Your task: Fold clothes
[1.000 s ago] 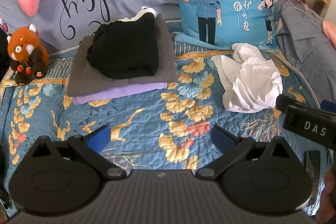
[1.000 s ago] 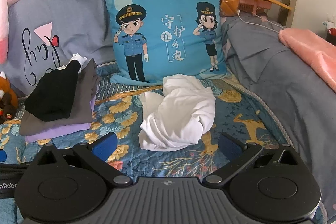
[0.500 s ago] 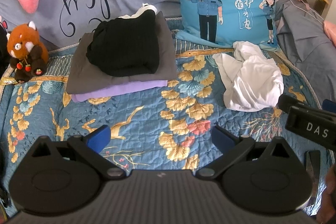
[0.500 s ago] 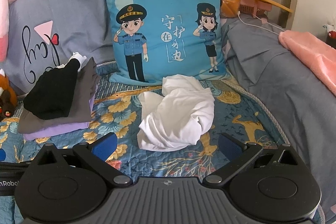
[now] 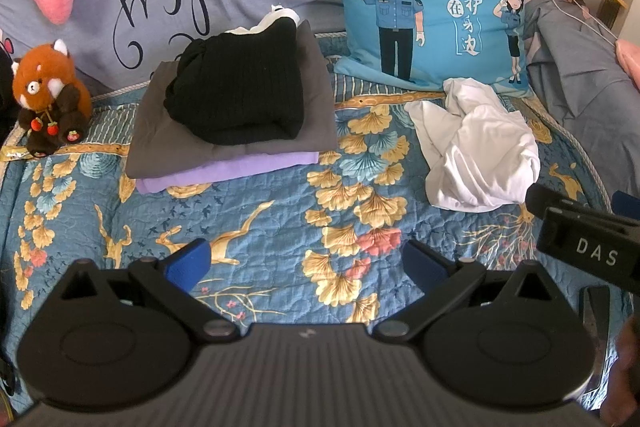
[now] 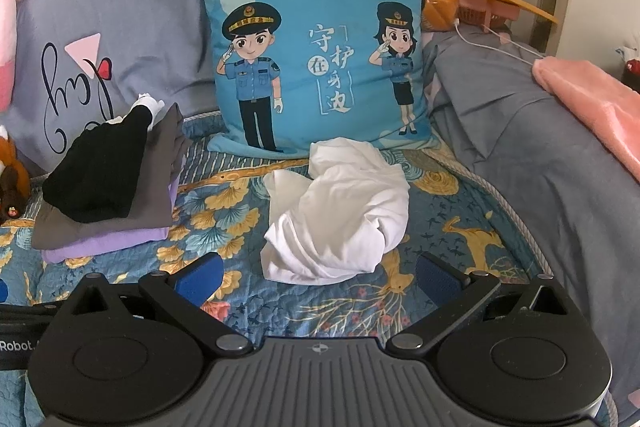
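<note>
Since a second ago the left view has crept forward a little: the folded stack and the white garment sit slightly lower in the frame, and nothing on the bed itself has shifted. The left gripper hangs over the floral quilt with its blue fingers spread wide and nothing between them. The right gripper is likewise wide and empty, low in its own frame, just short of the crumpled white garment.

That garment lies unfolded at centre of the right view, in front of the blue cartoon cushion; in the left view it sits at right. How its sleeves or hems run is lost in the bunching. The folded stack rests at upper centre-left of the left view: a black knit on grey on lilac, with a scrap of white peeking out behind it, mostly hidden. A plush red panda stands at far left. At the right edge of the left view, part of the other gripper's body, marked DAS, is cut off by the frame.
</note>
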The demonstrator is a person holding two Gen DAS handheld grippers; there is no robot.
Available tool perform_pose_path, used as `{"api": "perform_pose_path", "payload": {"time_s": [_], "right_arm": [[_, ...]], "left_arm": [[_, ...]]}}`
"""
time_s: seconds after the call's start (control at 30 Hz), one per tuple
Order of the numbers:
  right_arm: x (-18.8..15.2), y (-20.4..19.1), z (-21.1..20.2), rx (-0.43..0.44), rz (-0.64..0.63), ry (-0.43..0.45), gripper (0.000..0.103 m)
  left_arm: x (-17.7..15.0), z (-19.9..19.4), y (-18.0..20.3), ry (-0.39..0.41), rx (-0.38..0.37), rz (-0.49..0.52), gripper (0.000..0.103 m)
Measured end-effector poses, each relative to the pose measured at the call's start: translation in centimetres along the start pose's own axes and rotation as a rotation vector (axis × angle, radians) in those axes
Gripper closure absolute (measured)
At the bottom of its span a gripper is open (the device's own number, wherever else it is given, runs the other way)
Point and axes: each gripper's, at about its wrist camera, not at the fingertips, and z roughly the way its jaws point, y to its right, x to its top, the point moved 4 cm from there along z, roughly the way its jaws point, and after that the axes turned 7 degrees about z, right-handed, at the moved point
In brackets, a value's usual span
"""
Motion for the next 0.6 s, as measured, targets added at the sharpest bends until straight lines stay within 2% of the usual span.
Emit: {"api": "perform_pose_path", "payload": {"time_s": [0.6], "right_arm": [[0.02, 0.18, 0.20, -0.001, 0.005, -0.006, 0.000]], "left_arm": [[-0.16, 0.53, 0.08, -0.017, -0.009, 0.001, 0.000]]}}
